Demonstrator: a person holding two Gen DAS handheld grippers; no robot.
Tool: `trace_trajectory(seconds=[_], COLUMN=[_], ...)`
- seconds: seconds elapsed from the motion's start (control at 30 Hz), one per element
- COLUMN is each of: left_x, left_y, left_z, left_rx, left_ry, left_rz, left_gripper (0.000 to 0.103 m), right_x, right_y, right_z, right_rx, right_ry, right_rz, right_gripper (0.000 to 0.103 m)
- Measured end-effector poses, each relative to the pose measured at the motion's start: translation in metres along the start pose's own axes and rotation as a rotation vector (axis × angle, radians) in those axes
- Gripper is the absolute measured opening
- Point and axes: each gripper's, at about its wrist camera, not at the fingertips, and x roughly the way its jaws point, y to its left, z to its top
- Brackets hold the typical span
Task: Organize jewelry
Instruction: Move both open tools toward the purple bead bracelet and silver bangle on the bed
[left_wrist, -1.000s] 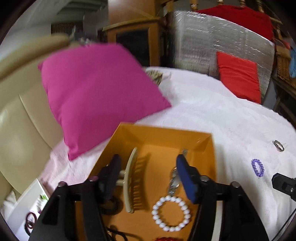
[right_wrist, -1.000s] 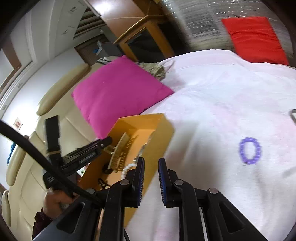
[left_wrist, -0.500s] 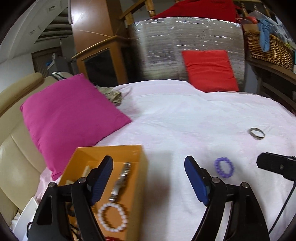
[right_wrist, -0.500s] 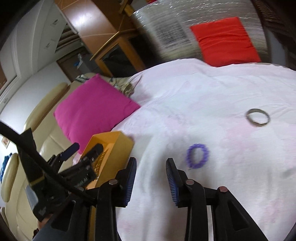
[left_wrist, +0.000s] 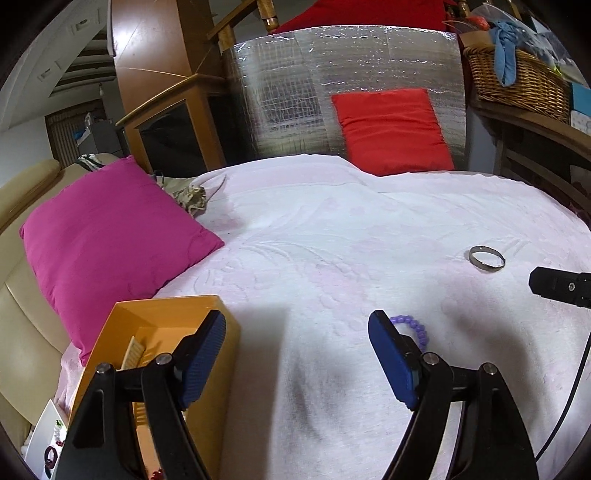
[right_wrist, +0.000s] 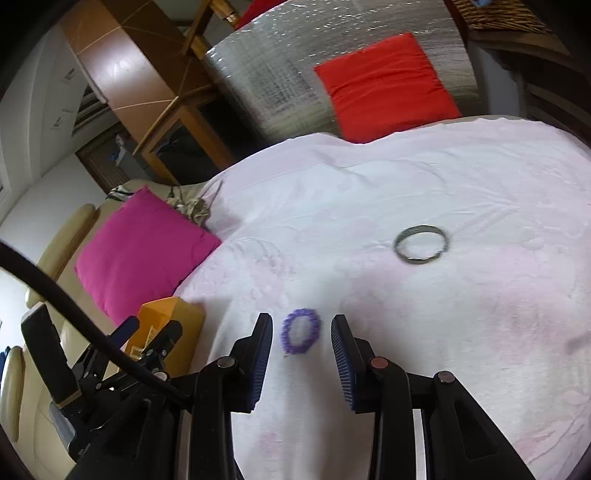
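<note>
The fingers (right_wrist: 341, 354) of the right gripper (right_wrist: 301, 350) stand moderately apart and hold nothing, one on each side of the small purple beaded bracelet (right_wrist: 300, 331), which lies flat on the pale pink textured bedspread (right_wrist: 461, 332) and touches neither pad; the left gripper (left_wrist: 297, 360) hangs with its fingers spread wide and empty, the open orange cardboard box (left_wrist: 155, 314) at its 9 o'clock and the same bracelet (left_wrist: 415, 328) half hidden behind its right finger at 3 o'clock; a plain silver metal bangle (right_wrist: 421, 244) rests on the cover at 1 o'clock from the right gripper, well apart from the beads; the box holds a cream comb (left_wrist: 133, 352) among other pieces. The likely step is a pinch on the beads for carrying to the box; the risks, as I judge them: the pads could pinch the soft cover together with the beads, the loose loop could fold and slip out on lifting, and the two grippers, working near each other, could collide.
</note>
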Motion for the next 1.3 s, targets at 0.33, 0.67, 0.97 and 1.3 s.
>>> trace_trajectory(seconds=[0.33, 0.67, 0.97, 1.3], left_x=[0.004, 0.007, 0.008, 0.013], left_y=[-0.019, -0.027, -0.025, -0.017], left_z=[0.0, 0.0, -0.002, -0.005], left_rx=[0.029, 0.048, 0.056, 0.059], left_ry=[0.01, 0.023, 0.034, 0.056], left_rz=[0.001, -0.001, -0.008, -0.012], left_gripper=[0.08, 0.08, 0.08, 0.08], right_x=[-0.013, -0.017, -0.016, -0.01], right_y=[-0.03, -0.041, -0.047, -0.05], right_z=[0.008, 0.01, 0.012, 0.013], right_rx=[0.052, 0.079, 0.11, 0.127], right_ry=[-0.018, -0.018, -0.016, -0.01], right_rz=[-0.033, -0.047, -0.053, -0.068], right_gripper=[0.036, 0.036, 0.036, 0.036])
